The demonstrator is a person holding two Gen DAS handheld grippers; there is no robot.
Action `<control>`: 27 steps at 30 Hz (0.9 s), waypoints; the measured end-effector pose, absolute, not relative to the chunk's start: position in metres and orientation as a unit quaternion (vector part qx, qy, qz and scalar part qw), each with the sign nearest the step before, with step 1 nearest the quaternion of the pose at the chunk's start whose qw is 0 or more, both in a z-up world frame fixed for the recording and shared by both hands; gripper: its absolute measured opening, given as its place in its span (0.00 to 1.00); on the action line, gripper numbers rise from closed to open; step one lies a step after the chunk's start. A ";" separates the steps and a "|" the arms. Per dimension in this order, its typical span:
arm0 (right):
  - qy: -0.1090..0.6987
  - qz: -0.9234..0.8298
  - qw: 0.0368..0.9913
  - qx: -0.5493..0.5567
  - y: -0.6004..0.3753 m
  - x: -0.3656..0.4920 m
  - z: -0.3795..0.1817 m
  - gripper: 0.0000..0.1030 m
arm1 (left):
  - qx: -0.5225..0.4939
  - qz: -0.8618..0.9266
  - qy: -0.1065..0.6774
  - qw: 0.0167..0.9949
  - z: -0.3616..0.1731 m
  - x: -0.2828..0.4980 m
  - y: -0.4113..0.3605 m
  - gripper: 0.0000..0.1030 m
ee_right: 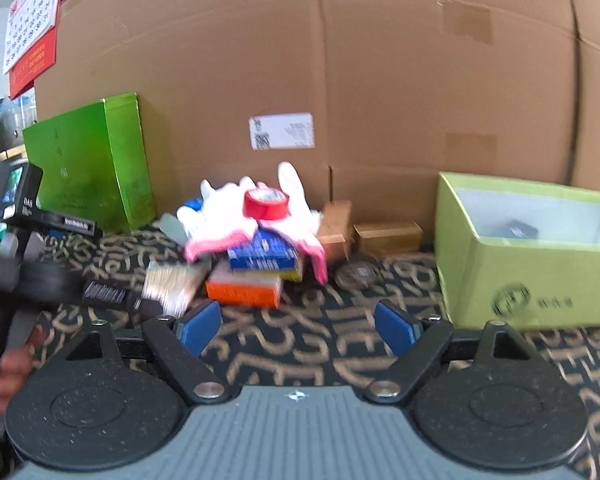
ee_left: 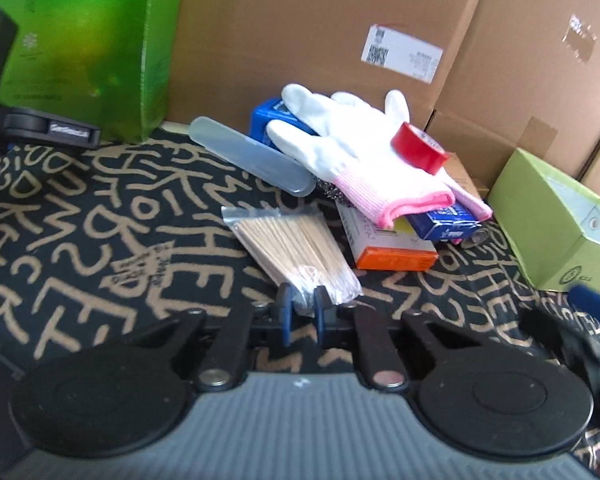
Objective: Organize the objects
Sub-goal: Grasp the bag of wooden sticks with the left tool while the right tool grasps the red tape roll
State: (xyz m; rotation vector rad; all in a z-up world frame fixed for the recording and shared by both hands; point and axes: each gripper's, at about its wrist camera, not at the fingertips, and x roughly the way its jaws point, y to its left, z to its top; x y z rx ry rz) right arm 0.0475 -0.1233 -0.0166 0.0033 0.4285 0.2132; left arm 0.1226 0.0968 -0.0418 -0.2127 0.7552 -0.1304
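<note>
Our left gripper [ee_left: 303,300] tilts down at the cloth [ee_left: 100,220], pinched tight on the near end of the swab bag [ee_left: 296,248] lying before the pile. Our right gripper [ee_right: 298,326] hangs nearly level, wide open, empty, facing the tape [ee_right: 265,204] atop the gloves [ee_right: 228,216].

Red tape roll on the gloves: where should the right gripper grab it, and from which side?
A judgement: the tape roll lies tilted on the white gloves, hole facing up and toward the camera. The right gripper is open and empty. Come from above and the front and span the outer wall across its width, or put one finger through the hole and pinch the rim. The soft gloves may let it slide.
</note>
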 end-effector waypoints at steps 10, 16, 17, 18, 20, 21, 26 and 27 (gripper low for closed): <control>0.190 0.124 0.974 0.022 -0.089 0.130 0.004 0.75 | -0.107 -0.065 0.342 0.931 -0.039 0.134 0.098 0.58; 0.207 0.118 0.971 0.027 -0.078 0.168 -0.004 0.71 | -0.124 -0.078 0.348 0.926 -0.052 0.142 0.098 0.67; 0.209 0.118 0.970 0.029 -0.076 0.173 -0.006 0.71 | -0.122 -0.077 0.346 0.927 -0.052 0.143 0.096 0.68; 0.208 0.117 0.971 0.031 -0.075 0.176 -0.009 0.68 | -0.119 -0.076 0.343 0.929 -0.053 0.143 0.095 0.68; 0.214 0.122 0.969 0.036 -0.075 0.181 -0.013 0.51 | -0.093 -0.072 0.339 0.933 -0.054 0.144 0.092 0.59; 0.215 0.122 0.968 0.042 -0.076 0.179 -0.014 0.50 | -0.077 -0.065 0.337 0.936 -0.055 0.143 0.090 0.48; 0.204 0.132 0.969 0.037 -0.084 0.152 -0.012 0.50 | -0.082 -0.070 0.337 0.935 -0.055 0.142 0.094 0.27; 0.201 0.136 0.969 0.037 -0.089 0.143 -0.011 0.50 | -0.086 -0.076 0.340 0.933 -0.055 0.140 0.094 0.25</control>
